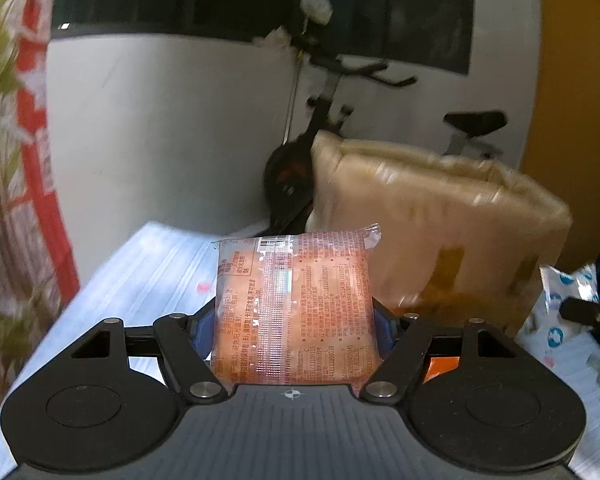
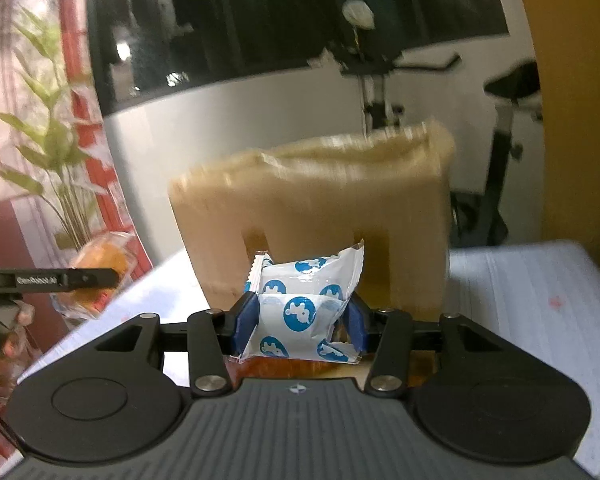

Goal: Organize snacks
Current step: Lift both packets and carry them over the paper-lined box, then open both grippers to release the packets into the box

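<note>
Left claw [image 1: 295,330]: blue pads closed on an orange snack packet [image 1: 292,308], printed back side facing the camera, packet upright and held above the pale blue surface [image 1: 152,268]. Right claw [image 2: 299,317]: pads clamped on a white packet with blue round logos [image 2: 300,312], also clear of the surface. A tan cardboard box [image 2: 312,208] stands just beyond both claws, blurred. Exercise bike [image 1: 324,120] against the white wall behind. Person's fingers [image 2: 8,344] visible at left edge of right wrist view.

A pale blue-white striped table [image 2: 520,280] carries the load. At twelve o'clock on it stands a blurred tan box [image 2: 312,208].
</note>
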Action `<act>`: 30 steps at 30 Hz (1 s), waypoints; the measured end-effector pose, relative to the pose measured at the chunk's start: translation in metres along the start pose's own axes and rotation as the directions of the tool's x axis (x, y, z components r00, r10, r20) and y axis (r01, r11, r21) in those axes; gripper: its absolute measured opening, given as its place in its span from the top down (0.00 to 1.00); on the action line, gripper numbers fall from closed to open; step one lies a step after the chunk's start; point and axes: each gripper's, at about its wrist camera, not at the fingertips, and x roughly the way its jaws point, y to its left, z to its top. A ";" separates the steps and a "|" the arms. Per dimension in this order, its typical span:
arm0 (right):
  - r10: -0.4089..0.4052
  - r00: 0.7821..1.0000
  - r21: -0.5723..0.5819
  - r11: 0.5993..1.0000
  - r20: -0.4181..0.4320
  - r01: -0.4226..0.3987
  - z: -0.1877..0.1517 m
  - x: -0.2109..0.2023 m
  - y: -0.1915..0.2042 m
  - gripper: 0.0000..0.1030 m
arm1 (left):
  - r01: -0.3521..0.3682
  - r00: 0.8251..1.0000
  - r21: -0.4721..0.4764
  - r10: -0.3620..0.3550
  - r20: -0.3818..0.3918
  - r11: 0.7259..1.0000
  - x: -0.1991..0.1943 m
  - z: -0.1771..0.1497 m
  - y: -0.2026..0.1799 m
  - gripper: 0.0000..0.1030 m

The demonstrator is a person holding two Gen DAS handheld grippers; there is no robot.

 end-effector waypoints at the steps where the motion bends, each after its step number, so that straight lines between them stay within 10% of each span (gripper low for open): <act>1: 0.007 1.000 -0.009 1.000 0.015 -0.007 0.009 -0.001 0.001 0.53 | 0.011 1.000 0.009 -0.011 0.020 1.000 -0.001 0.009 -0.003 0.28; 16: -0.055 0.990 -0.104 0.992 0.133 0.069 0.111 0.061 -0.020 0.53 | 0.097 0.981 0.084 -0.110 0.160 0.992 0.049 0.122 -0.062 0.28; 30: -0.157 0.988 -0.098 0.983 0.001 0.156 0.103 0.120 -0.041 0.53 | 0.070 0.993 0.146 -0.083 0.087 0.987 0.123 0.141 -0.098 0.28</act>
